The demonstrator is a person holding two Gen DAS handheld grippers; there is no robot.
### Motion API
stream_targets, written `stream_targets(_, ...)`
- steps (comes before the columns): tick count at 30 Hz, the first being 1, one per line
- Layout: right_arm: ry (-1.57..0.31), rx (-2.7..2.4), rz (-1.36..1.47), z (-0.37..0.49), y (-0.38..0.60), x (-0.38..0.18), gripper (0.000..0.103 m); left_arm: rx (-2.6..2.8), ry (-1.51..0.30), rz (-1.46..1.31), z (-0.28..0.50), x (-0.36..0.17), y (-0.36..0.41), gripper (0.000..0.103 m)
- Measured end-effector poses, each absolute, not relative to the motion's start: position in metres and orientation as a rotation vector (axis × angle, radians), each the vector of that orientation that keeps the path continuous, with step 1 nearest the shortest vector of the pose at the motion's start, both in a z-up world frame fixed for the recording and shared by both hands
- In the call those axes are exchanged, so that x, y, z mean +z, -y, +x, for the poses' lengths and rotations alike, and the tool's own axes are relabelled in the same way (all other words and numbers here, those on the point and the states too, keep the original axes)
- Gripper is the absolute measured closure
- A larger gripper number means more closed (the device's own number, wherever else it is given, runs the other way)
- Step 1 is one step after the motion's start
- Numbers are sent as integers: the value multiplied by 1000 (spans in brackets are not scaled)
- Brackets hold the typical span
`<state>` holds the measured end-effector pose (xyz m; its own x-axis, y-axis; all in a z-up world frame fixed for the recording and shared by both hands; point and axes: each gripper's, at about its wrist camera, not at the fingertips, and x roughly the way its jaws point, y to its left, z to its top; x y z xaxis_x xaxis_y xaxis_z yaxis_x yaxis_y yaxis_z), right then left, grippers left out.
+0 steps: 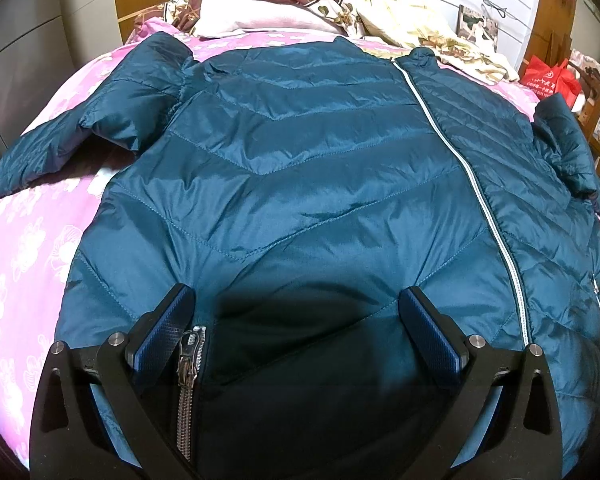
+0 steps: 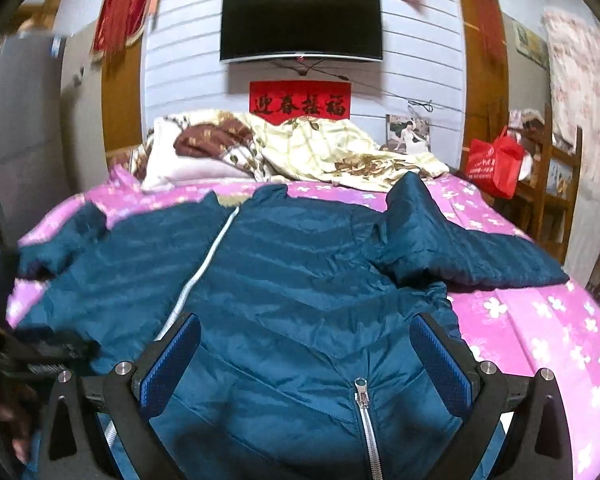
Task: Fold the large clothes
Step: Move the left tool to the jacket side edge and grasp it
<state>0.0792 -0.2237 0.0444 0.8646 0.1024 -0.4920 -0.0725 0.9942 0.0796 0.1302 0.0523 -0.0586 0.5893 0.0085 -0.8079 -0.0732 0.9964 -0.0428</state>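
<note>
A teal quilted jacket (image 1: 300, 160) lies front up on the pink flowered bed (image 1: 28, 240), white zipper closed, sleeves spread to both sides. My left gripper (image 1: 298, 304) is open over the jacket's lower left panel, beside a pocket zipper (image 1: 188, 368). In the right wrist view the jacket (image 2: 284, 280) fills the middle. My right gripper (image 2: 306, 336) is open over its lower right panel, above a pocket zipper (image 2: 362, 404). The right sleeve (image 2: 460, 248) lies bunched on the sheet (image 2: 540, 320). Neither gripper holds cloth.
Pillows and a crumpled quilt (image 2: 300, 148) lie at the bed's far end below a wall TV (image 2: 300, 24). A red bag (image 2: 494, 164) sits on a wooden shelf at the right. The other gripper's black body (image 2: 28, 356) shows at the left edge.
</note>
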Motion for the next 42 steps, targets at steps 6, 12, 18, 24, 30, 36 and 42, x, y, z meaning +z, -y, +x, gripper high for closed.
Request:
stream_targets(6, -625, 289, 380, 89, 247, 87, 0, 49, -940, -72, 131, -59, -52, 0)
stream_targets(12, -539, 200, 83, 95, 219, 80, 0, 48, -939, -74, 130, -59, -52, 0)
stream_targets(18, -598, 11, -1, 105, 232, 35, 0, 55, -940, -69, 130, -58, -52, 0)
stream_targets(24, -643, 27, 127, 109, 248, 22, 0, 54, -938, -73, 130, -58, -52, 0)
stream_targets(30, -720, 60, 35, 119, 228, 3, 0, 48, -879, -132, 125, -46, -65, 0)
stream_targets(36, -785, 27, -42, 125, 217, -14, 0, 152, -773, -240, 149, 23, -151, 0)
stream_targets(42, -816, 42, 0, 122, 217, -15, 0, 416, -787, -210, 182, 27, -286, 0)
